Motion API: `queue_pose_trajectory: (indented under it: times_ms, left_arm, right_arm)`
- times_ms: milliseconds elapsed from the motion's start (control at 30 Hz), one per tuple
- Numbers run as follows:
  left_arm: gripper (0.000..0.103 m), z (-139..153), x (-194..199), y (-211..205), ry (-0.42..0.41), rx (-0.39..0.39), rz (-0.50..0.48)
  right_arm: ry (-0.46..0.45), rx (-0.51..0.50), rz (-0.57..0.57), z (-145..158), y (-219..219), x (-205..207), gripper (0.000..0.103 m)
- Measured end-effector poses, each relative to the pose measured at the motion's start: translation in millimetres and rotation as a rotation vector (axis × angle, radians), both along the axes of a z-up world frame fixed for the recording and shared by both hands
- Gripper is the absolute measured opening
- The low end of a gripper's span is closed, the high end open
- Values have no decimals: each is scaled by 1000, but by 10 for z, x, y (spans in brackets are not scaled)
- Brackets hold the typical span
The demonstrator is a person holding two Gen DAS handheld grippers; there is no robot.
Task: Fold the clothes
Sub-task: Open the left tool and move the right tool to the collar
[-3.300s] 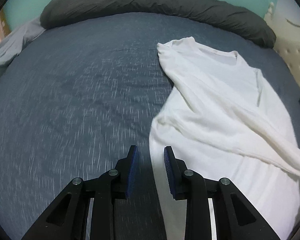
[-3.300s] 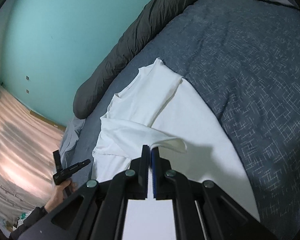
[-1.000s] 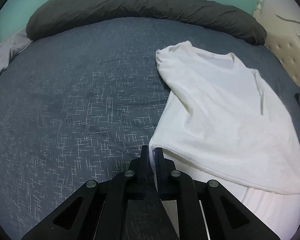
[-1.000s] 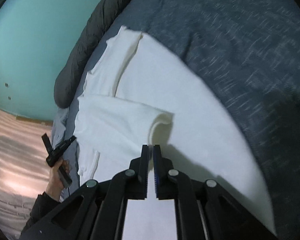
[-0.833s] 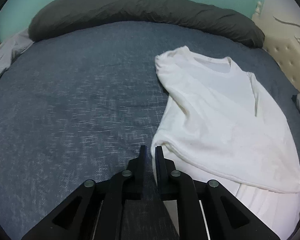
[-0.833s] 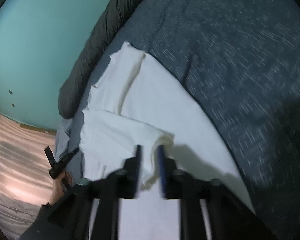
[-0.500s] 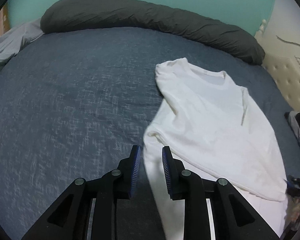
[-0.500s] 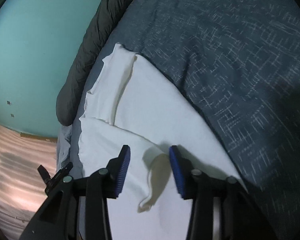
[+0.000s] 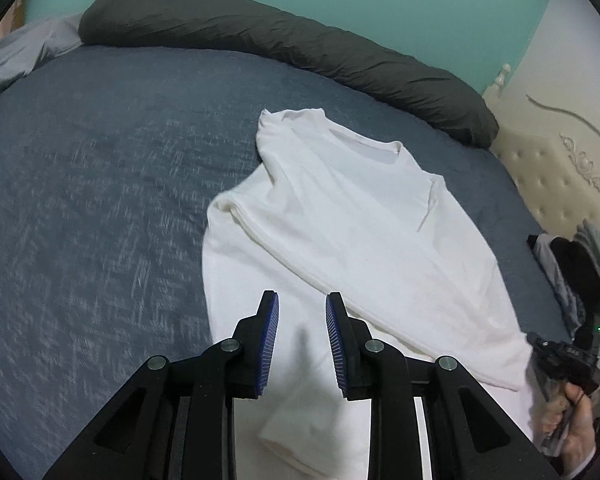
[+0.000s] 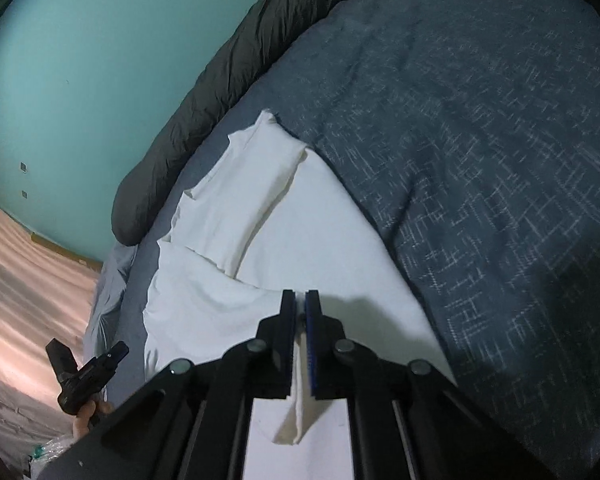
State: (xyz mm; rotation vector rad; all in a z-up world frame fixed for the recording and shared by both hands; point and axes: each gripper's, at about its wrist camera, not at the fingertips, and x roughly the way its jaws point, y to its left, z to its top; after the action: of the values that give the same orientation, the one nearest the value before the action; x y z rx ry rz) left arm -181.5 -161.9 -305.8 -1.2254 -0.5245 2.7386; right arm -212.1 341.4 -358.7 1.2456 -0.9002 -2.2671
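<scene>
mid-fold: my right gripper [image 10: 299,312] pinches the white shirt [image 9: 340,232]'s sleeve cuff on the bed [image 9: 100,184]; my left gripper [image 9: 302,320] hovers spread, empty. next, lay the sleeve flat.

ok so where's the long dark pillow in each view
Left wrist: the dark pillow runs across the top, beyond the white shirt.
Right wrist: the dark pillow slants from the top middle down to the left, beside the teal wall.
Shared landmark: the shirt's collar end points toward the pillow in both.
</scene>
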Motion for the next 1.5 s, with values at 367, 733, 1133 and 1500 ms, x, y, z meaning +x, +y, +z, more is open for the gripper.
queue_pose_trajectory:
  times_ms: [367, 733, 1133, 1500]
  left_arm:
    - [36, -234, 170, -154, -7, 69, 118]
    - [41, -254, -161, -516, 11, 25, 156]
    - [43, -382, -719, -798, 14, 73, 141]
    - [43, -500, -945, -913, 17, 126, 138]
  right_arm:
    - [-83, 88, -82, -123, 213, 96, 8]
    - [-28, 136, 14, 307, -266, -265, 32]
    - [39, 275, 335, 777, -1838, -1336, 32]
    - [121, 367, 616, 876, -3641, -2184, 32]
